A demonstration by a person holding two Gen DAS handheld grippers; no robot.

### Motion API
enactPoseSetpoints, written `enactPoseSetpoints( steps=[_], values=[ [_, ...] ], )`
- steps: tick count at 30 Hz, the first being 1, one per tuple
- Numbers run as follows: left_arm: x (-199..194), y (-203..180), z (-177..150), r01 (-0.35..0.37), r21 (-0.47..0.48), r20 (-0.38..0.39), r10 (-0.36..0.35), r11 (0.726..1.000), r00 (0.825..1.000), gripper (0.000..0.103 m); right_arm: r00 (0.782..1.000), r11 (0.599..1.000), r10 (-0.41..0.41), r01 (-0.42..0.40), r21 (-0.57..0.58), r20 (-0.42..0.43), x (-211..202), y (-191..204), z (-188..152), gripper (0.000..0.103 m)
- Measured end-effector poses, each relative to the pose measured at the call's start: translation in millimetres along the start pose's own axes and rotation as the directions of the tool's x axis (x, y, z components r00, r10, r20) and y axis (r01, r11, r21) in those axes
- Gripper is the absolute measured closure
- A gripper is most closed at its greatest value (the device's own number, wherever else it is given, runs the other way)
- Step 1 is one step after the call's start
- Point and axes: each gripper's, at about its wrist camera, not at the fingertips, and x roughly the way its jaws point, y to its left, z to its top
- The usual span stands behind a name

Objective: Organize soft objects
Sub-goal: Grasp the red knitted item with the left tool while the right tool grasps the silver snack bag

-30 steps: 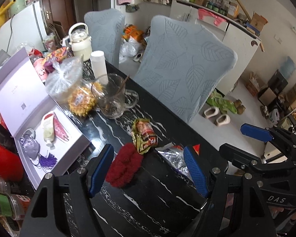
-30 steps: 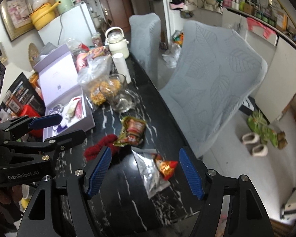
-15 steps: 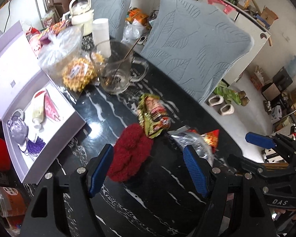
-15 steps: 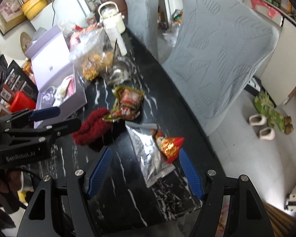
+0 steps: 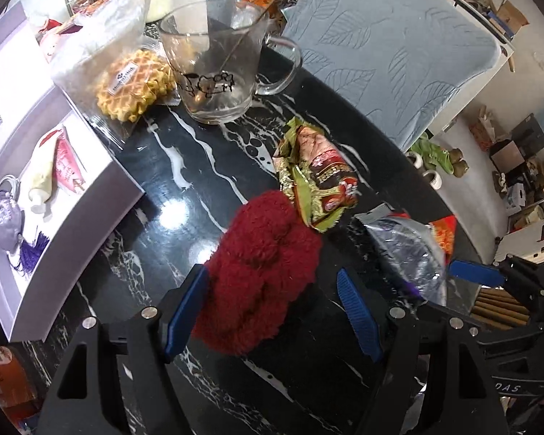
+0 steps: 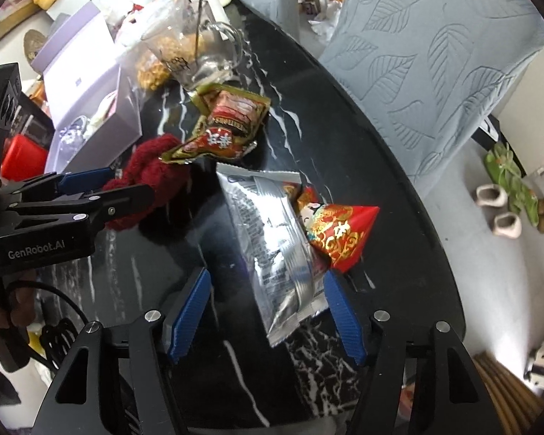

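Black marble table [image 5: 185, 166] fills both views, cluttered, with a leaf-patterned grey chair [image 5: 399, 47] pushed in on its far side. Starting at the left: an open lilac gift box [image 5: 101, 199] sits at the table's edge with a small tube and a tasselled charm inside. Next to it, a bagged waffle [image 5: 136, 81] leans up against a glass mug [image 5: 214, 72]. Nothing there looks sorted.

Moving toward the middle, here is the left gripper [image 5: 272, 311], jaws about half open, and the fluffy red knit piece [image 5: 268, 268] lies right between them. Its left edge sits very close to the left pad, maybe brushing it, but the right pad stands clear, so no grip yet. A green-and-red snack packet [image 5: 315, 177] lies just beyond, its near edge overlapping the red knit piece.

Over to the right: the right gripper [image 6: 264, 319] has just been narrowing its jaws, and the bottom end of the silver foil packet [image 6: 275, 239] lies between them, nearer the right pad. It is not pinched as far as I can tell. A red-and-gold pouch [image 6: 341, 232] rests against that packet's right side.

So where does the tidying stand? Early, I would judge. All four soft things lie loose on the tabletop, nothing is gathered or lifted, and both claws are only poised to close.
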Motion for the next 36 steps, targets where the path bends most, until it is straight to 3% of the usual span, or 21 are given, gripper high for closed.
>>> enactPoseSetpoints(
  steps=[17, 20, 24, 29, 31, 33, 36],
  values=[
    [57, 12, 6, -0.005, 0.039, -0.07, 0.008, 0.999, 0.998, 0.03, 0.998, 0.997, -0.049, 0.046, -0.062, -0.045, 40, 9, 18, 0.037],
    [59, 10, 4, -0.024, 0.061, -0.051, 0.027, 0.998, 0.998, 0.03, 0.997, 0.994, -0.062, 0.058, -0.087, -0.035, 44, 15, 22, 0.037],
    [60, 4, 2, -0.065, 0.102, -0.033, 0.069, 0.993, 0.997, 0.022, 0.995, 0.987, -0.095, 0.092, -0.134, -0.014, 49, 24, 28, 0.037],
    [63, 6, 5, -0.067, 0.082, -0.025, 0.07, 0.994, 0.997, 0.021, 0.991, 0.973, -0.136, 0.137, -0.188, 0.015, 54, 35, 29, 0.036],
    [63, 8, 5, -0.07, 0.074, -0.02, 0.072, 0.995, 0.997, 0.021, 0.989, 0.969, -0.149, 0.151, -0.195, 0.023, 55, 38, 29, 0.038],
    [64, 6, 5, -0.076, 0.063, -0.012, 0.077, 0.995, 0.997, 0.022, 0.986, 0.965, -0.162, 0.166, -0.204, 0.034, 55, 41, 29, 0.052],
    [64, 16, 7, -0.081, 0.047, -0.001, 0.081, 0.996, 0.997, 0.042, 0.987, 0.965, -0.155, 0.159, -0.208, 0.037, 54, 40, 29, 0.061]
  ],
)
